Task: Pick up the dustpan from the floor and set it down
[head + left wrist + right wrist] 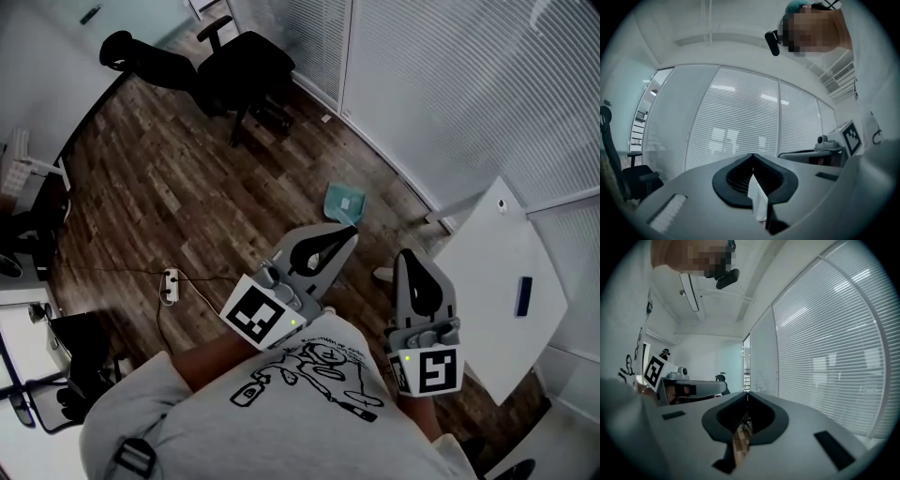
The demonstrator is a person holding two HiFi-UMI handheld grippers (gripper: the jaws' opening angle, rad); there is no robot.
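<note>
We've got the head cam above our shoulders, looking steeply down on wood floor (169, 187), left gripper (349, 232) and right gripper (411, 255). Gripper cams sit close behind their own jaws, facing level at the blinds (740, 112); each catches the other gripper.

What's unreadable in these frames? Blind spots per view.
Head view: teal plastic dustpan is small; left gripper tip overlaps its near edge, handle unclear.
Both gripper views: dustpan outside the frame, only white slatted blinds ahead.
Head view: small dark object on white table, too small to identify.
</note>
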